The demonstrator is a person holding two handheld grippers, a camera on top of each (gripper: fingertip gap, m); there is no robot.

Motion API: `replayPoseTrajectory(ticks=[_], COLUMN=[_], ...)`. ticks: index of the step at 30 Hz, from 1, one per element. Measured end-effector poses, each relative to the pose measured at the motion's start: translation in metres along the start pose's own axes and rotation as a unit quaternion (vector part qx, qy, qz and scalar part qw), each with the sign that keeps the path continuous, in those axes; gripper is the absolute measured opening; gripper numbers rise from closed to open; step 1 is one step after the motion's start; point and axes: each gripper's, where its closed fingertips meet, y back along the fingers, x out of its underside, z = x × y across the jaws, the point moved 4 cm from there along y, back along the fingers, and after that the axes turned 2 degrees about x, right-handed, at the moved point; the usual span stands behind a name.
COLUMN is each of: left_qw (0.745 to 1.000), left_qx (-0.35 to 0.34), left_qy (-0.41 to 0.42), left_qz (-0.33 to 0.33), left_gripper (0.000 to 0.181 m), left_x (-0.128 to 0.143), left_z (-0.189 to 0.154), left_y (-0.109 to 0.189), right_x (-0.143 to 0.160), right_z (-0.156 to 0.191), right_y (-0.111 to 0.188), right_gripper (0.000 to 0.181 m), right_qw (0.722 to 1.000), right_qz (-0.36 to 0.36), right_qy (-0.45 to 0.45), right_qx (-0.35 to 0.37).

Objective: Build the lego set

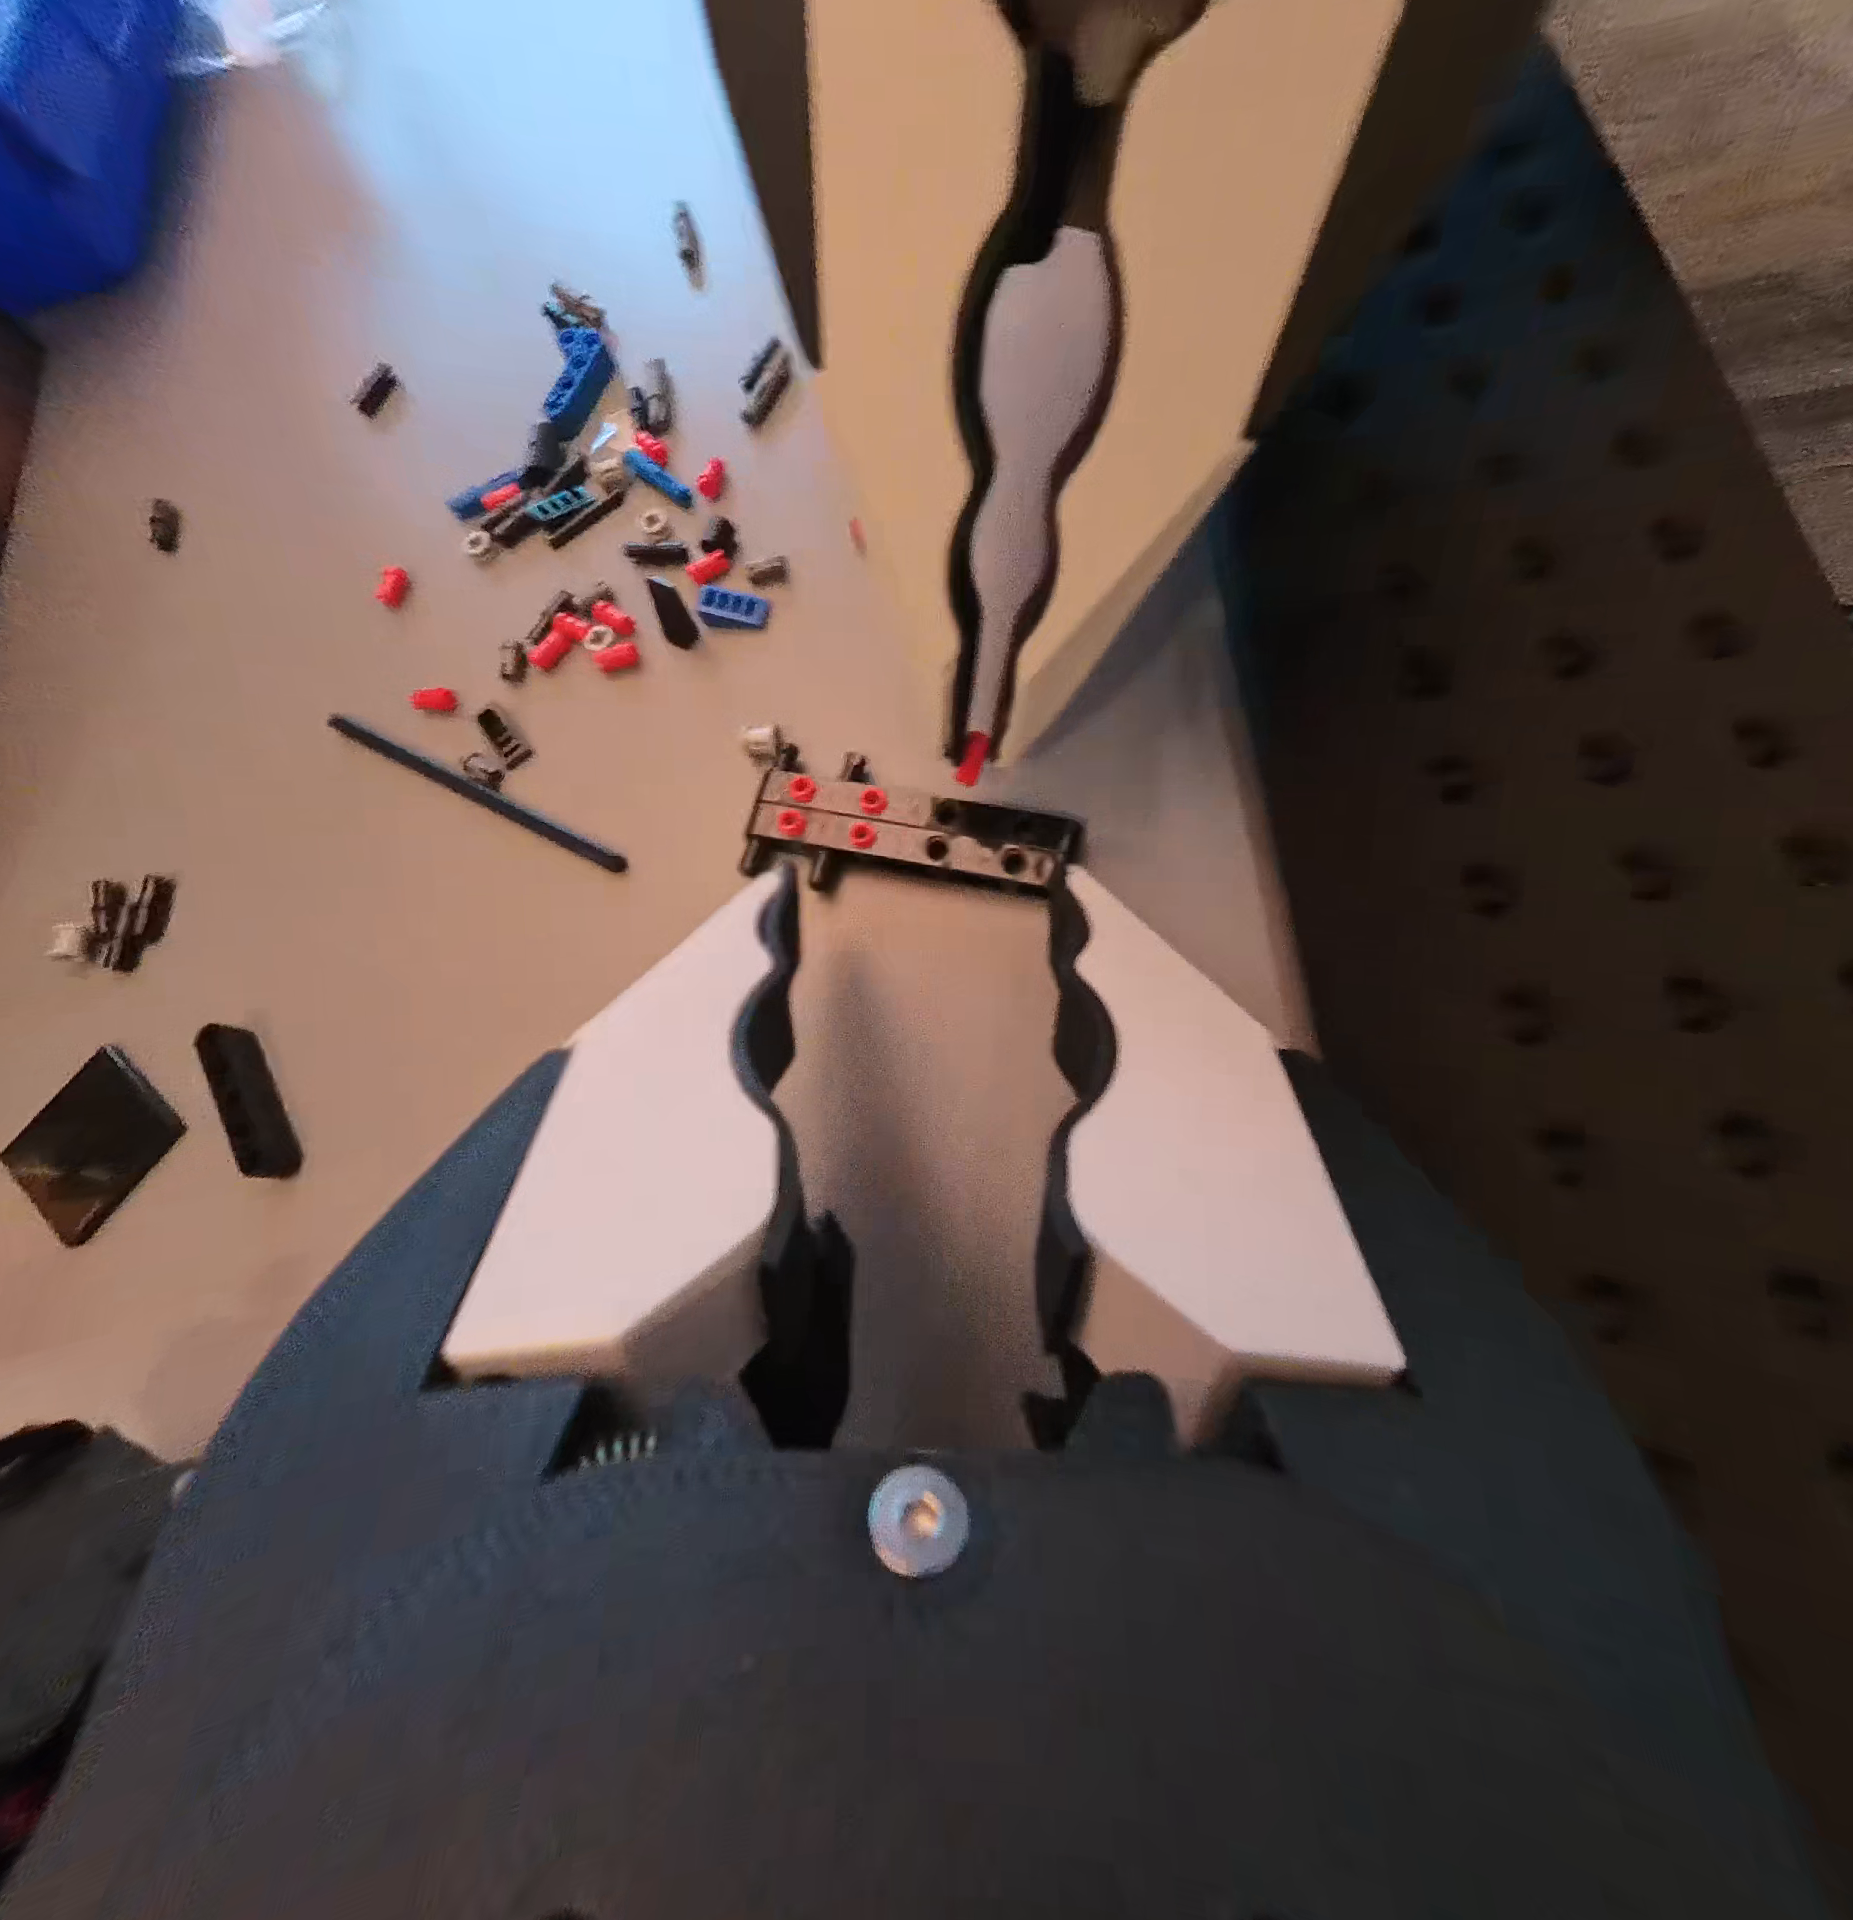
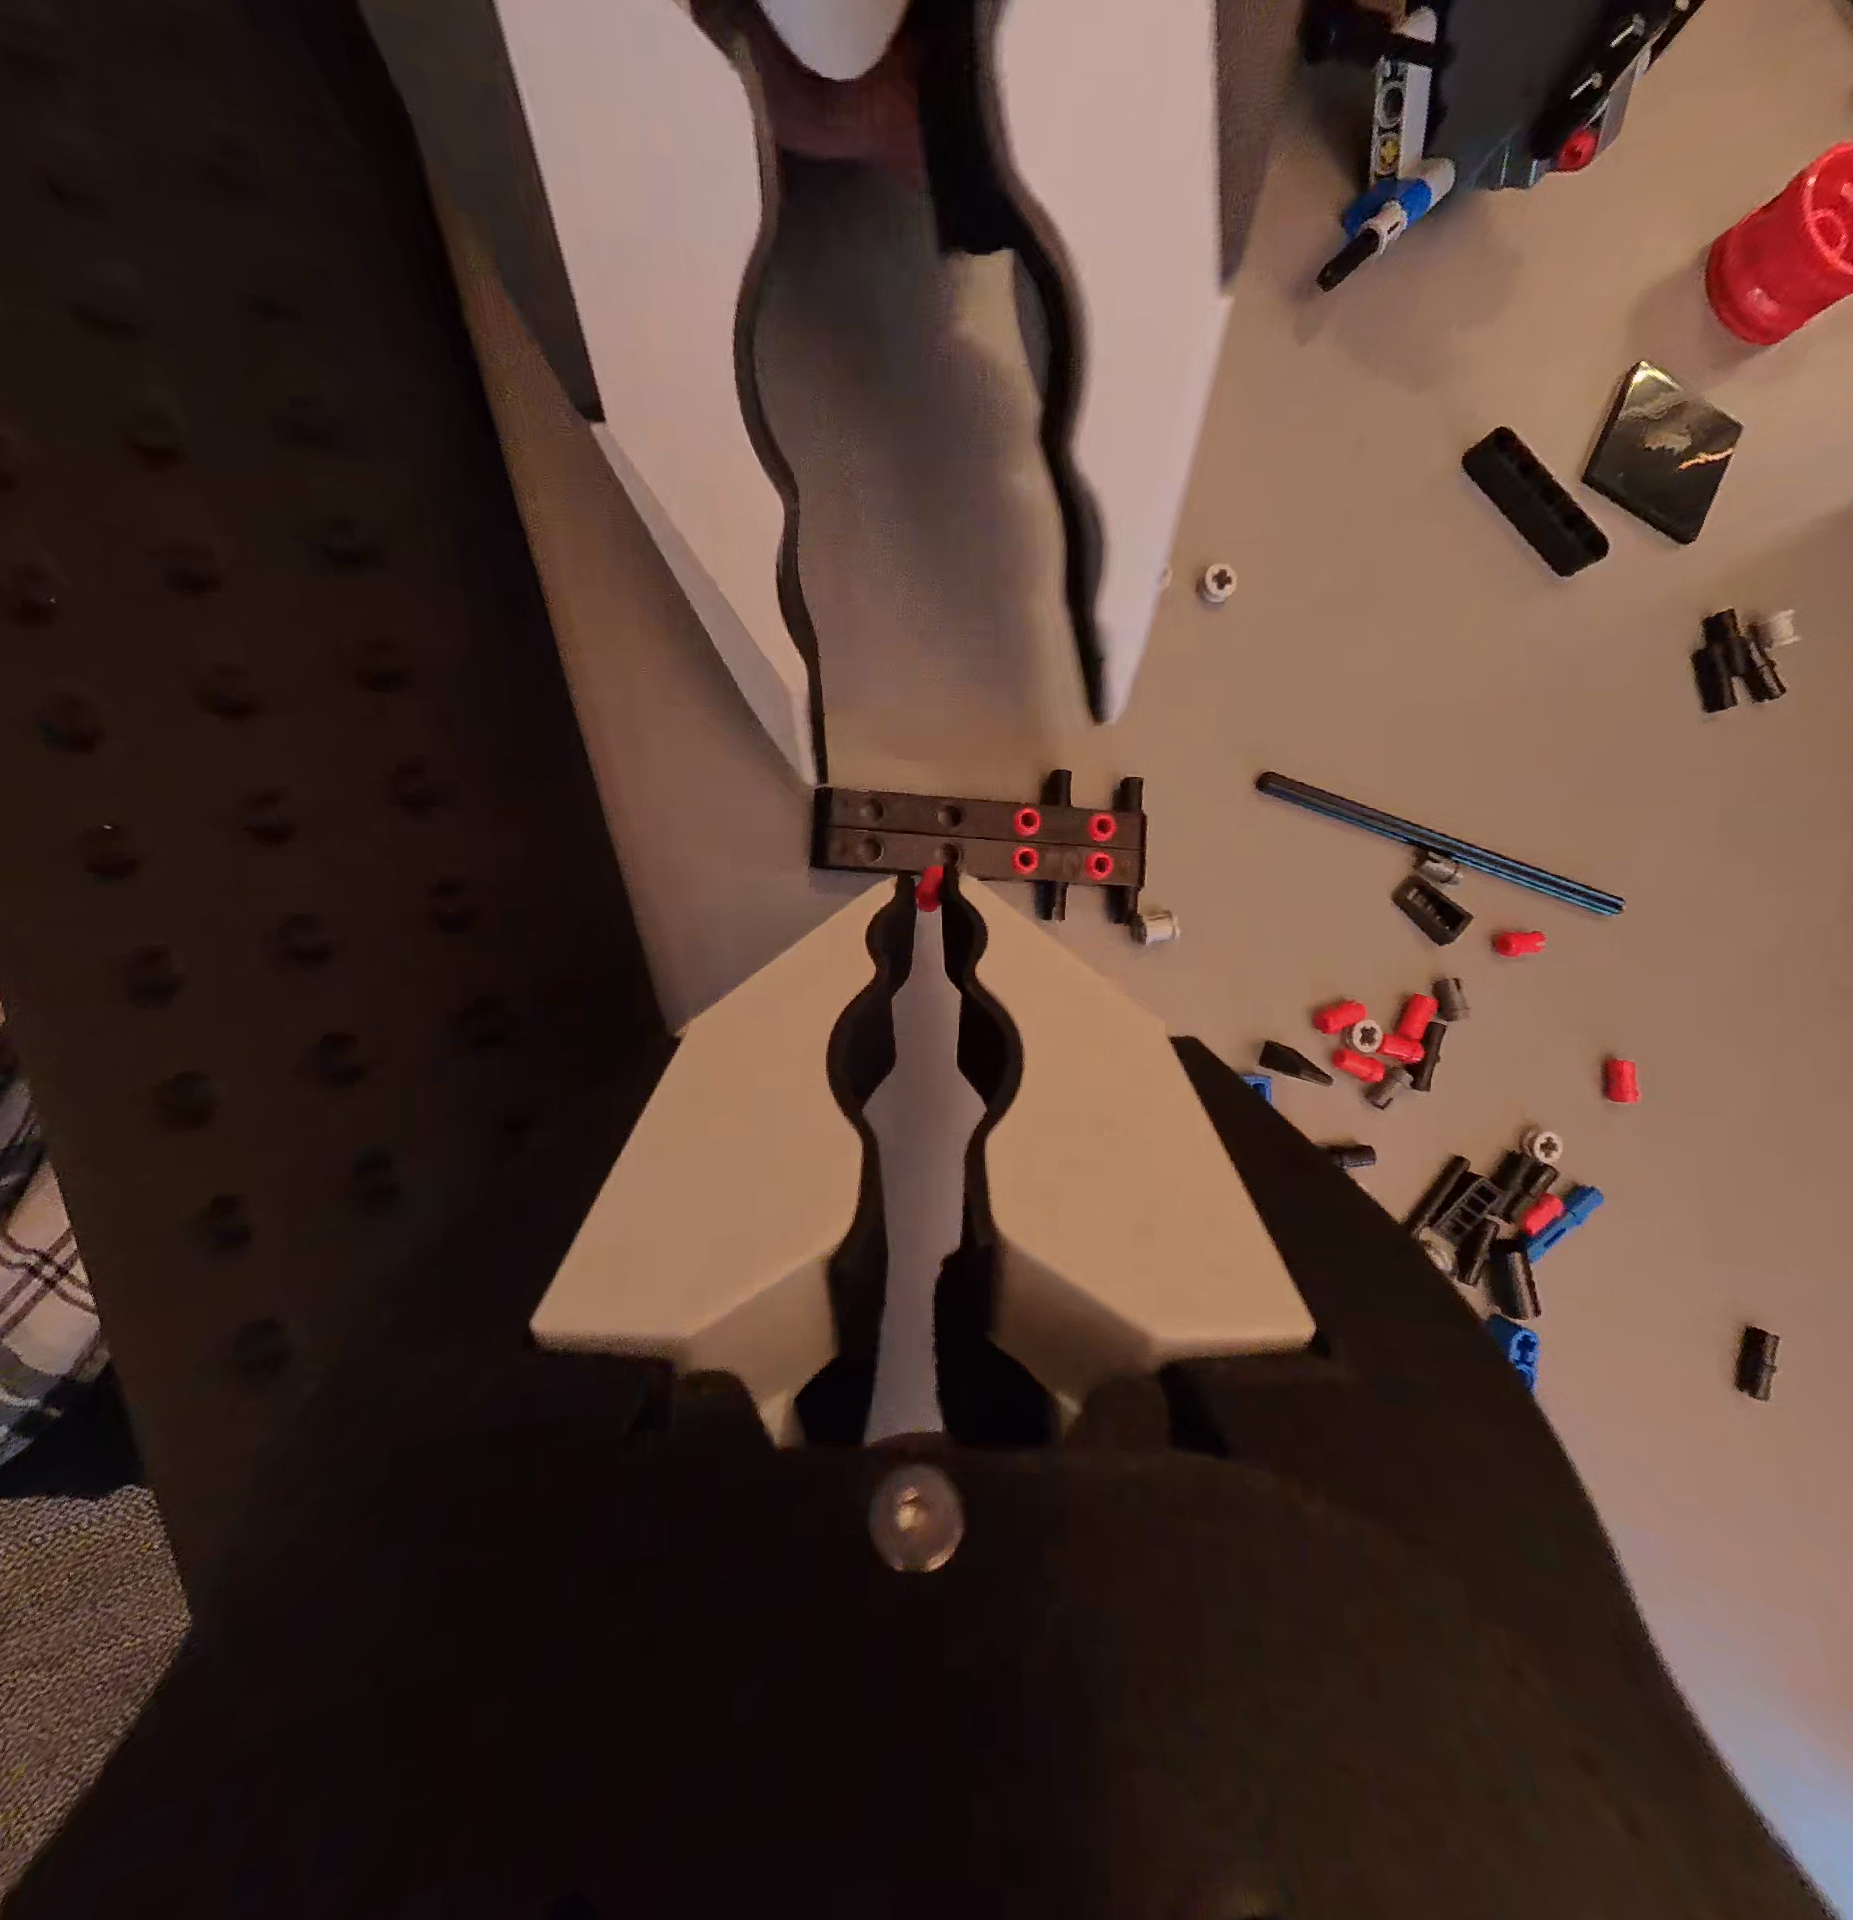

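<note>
The left gripper (image 1: 922, 883) is clamping the black beam assembly (image 2: 979, 842) lying crosswise; the right gripper (image 2: 930, 894) is pinching a red pin (image 2: 929, 886) pointing at it, tip hidden.

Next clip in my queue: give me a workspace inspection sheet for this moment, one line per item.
Surface: light tabletop, scattered with loose parts.
Job's things: two black beams side by side carrying four red pins, with other holes still empty; a red pin sits at one empty hole.
Clutter: loose red, black and blue pieces; long black axle; black panel; red cylinder; part-built model.
Grippers: left gripper spans the beams, fingers at their ends; right gripper shut on the red pin.
Cables: nothing seen.
Surroundings: blue bag; dark perforated panel; carpet.
</note>
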Motion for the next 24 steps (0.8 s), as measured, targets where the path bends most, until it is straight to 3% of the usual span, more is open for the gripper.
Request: replayPoseTrajectory(ticks=[1,4,7,12,24], left_qw=[1.000,1.000,0.992,0.974,0.975], left_qx=[-0.001,0.002,-0.032,-0.097,-0.123], left_qy=[0.002,-0.027,-0.106,-0.196,-0.174], left_qz=[0.006,-0.007,-0.065,-0.064,-0.065], left_gripper=[0.056,0.057,0.033,0.014,0.005], left_x=[0.002,-0.002,-0.024,-0.032,-0.033], left_z=[0.003,-0.002,-0.008,-0.014,-0.007], left_y=[-0.001,-0.003,0.007,0.010,0.013], right_x=[-0.001,-0.006,-0.012,-0.016,-0.017], right_z=[0.000,0.001,0.002,-0.004,-0.008], right_y=[0.001,0.005,0.011,0.020,0.025], right_gripper=[0.003,0.003,0.003,0.003,0.003], right_qw=[1.000,0.999,0.993,0.970,0.943], right_qz=[-0.002,-0.028,-0.085,-0.162,-0.231], right_qy=[0.000,-0.014,-0.068,-0.163,-0.226], right_qx=[0.000,-0.009,-0.039,-0.076,-0.081])
